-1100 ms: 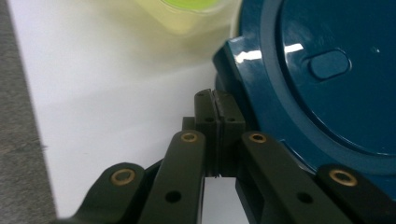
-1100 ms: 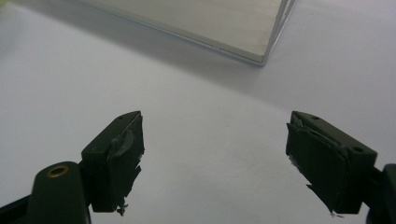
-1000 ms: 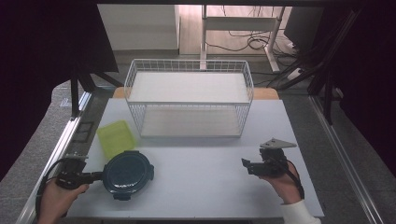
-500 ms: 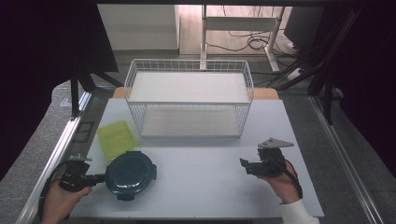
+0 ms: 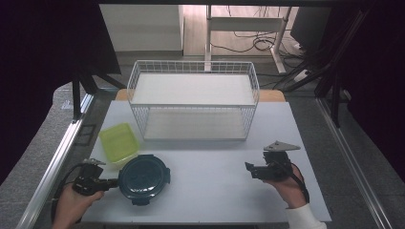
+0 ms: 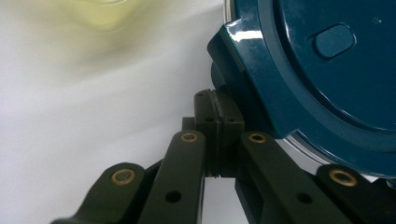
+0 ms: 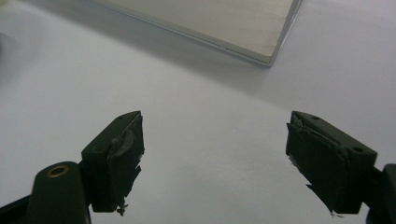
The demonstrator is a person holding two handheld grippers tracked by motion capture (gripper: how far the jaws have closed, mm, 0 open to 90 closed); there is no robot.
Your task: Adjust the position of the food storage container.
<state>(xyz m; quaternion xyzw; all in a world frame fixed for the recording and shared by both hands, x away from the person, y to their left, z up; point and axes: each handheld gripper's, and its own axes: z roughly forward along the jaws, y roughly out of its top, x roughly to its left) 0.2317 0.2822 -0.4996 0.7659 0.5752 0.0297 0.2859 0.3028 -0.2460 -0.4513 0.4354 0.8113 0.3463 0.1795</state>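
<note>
A round dark blue lidded container (image 5: 143, 175) sits on the white table near the front left. My left gripper (image 5: 114, 182) lies level just to its left, jaws shut with nothing between them. In the left gripper view the closed tips (image 6: 217, 116) sit against a clasp tab on the container's rim (image 6: 261, 88). My right gripper (image 5: 248, 167) hovers at the front right, pointing left. Its jaws stand wide open over bare table (image 7: 212, 158), holding nothing.
A yellow-green square tub (image 5: 119, 142) stands just behind the blue container, close to its rim. A white wire rack (image 5: 193, 102) with two shelves takes up the back middle of the table; its lower shelf's corner (image 7: 261, 51) lies ahead of the right gripper.
The left gripper has slid right, and the blue container has shifted right with it. The right gripper has stayed put.
</note>
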